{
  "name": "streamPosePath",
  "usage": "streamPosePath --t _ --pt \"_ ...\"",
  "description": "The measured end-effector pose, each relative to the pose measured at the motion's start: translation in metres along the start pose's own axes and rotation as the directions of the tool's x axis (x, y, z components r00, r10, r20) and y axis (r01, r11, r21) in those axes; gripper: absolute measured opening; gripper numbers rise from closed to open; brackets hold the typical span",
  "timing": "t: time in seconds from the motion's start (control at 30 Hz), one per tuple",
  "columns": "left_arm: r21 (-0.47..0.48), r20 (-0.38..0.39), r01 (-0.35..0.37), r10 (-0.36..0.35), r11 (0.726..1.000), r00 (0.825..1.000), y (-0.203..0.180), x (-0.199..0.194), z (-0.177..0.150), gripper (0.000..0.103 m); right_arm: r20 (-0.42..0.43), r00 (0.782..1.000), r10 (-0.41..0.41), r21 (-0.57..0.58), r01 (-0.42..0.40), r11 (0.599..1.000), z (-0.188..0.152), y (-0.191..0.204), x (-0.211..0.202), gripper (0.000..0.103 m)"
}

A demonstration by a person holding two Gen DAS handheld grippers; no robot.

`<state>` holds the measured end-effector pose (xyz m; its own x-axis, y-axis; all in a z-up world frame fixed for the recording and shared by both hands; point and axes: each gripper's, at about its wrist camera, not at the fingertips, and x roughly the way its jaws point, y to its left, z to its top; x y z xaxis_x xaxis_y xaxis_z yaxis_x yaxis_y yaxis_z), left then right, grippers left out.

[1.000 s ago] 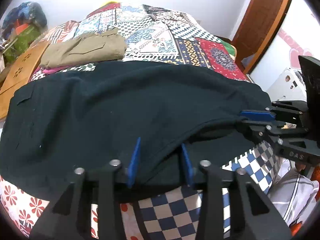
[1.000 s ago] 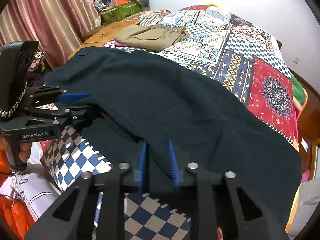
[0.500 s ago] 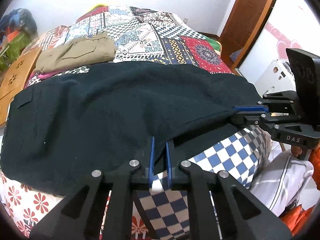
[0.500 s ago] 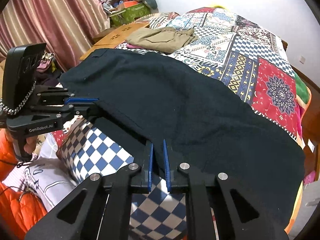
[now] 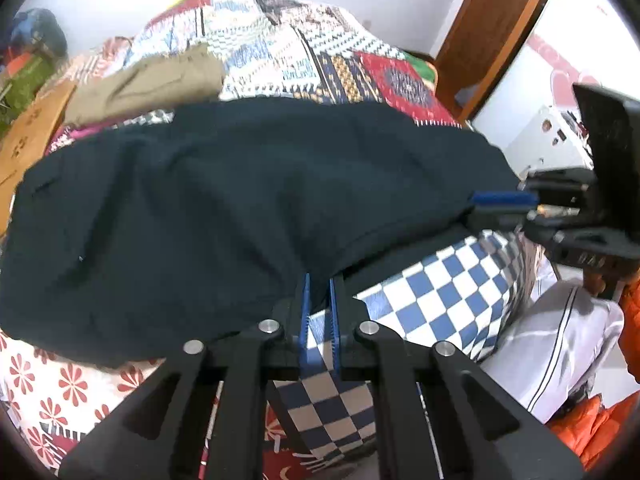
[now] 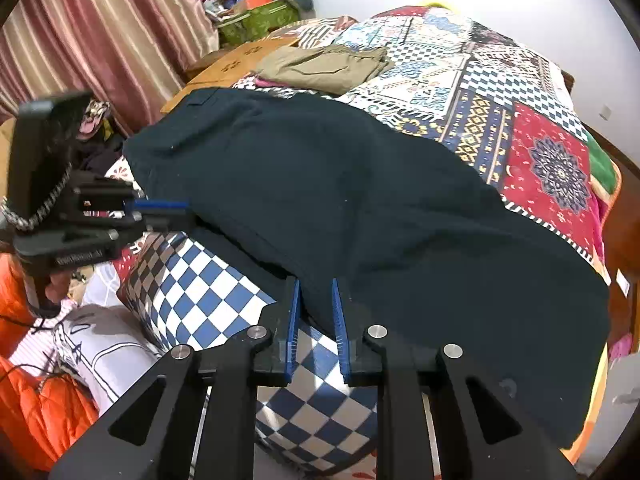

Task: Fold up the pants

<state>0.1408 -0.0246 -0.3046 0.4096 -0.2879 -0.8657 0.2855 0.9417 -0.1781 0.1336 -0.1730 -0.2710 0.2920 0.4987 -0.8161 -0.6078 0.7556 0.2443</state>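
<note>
Bed, patchwork quilt [image 6: 496,92]: dark navy cloth pants [image 6: 360,200] spread flat. Your left gripper [image 5: 319,280] and right gripper [image 6: 316,286] jaws clamp the near edge. Next: carry it across.

Lifting the edge

My left gripper [image 5: 319,280] and right gripper [image 6: 316,284] now pinch the pants [image 5: 240,200] edge; one second ago both were open.

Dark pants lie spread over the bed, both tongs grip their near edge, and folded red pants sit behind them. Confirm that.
Not quite: the folded pants behind are khaki, not red, as the right wrist view shows. The dark pants do lie spread over the bed, with both tongs at their near edge.
</note>
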Motion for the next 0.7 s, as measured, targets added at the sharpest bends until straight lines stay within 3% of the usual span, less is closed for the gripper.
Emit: streamPosePath --t 0.1,0.23,0.33,0.43,0.57,0.7 --pt "0.016 0.006 -0.011 0.011 1.0 1.0 -0.002 -0.007 0.001 0.009 0.031 0.999 -0.03 0.029 0.029 0.999 -0.004 -0.008 -0.016 0.02" --pt "-0.009 0.034 -0.004 0.004 1.0 0.999 0.002 -0.024 0.009 0.022 0.081 0.992 -0.095 0.119 0.085 0.989 -0.018 -0.034 -0.046 0.024" --pt "-0.043 0.068 0.001 0.002 0.999 0.998 0.004 -0.036 0.022 0.037 0.107 0.98 -0.167 0.204 0.142 0.968 -0.03 -0.057 -0.069 0.027" --pt "-0.042 0.104 -0.022 0.027 0.999 0.994 0.002 -0.039 0.036 0.047 0.112 0.957 -0.268 0.294 0.226 0.929 -0.049 -0.081 -0.092 0.03" --pt "-0.046 0.1 -0.026 0.03 0.999 0.994 -0.003 -0.025 0.052 0.047 0.081 0.919 -0.386 0.42 0.32 0.85 -0.081 -0.111 -0.112 0.035" --pt "-0.034 0.057 -0.053 0.055 0.998 0.997 -0.01 0.003 0.056 0.047 0.039 0.905 -0.424 0.522 0.344 0.781 -0.11 -0.132 -0.117 0.035"
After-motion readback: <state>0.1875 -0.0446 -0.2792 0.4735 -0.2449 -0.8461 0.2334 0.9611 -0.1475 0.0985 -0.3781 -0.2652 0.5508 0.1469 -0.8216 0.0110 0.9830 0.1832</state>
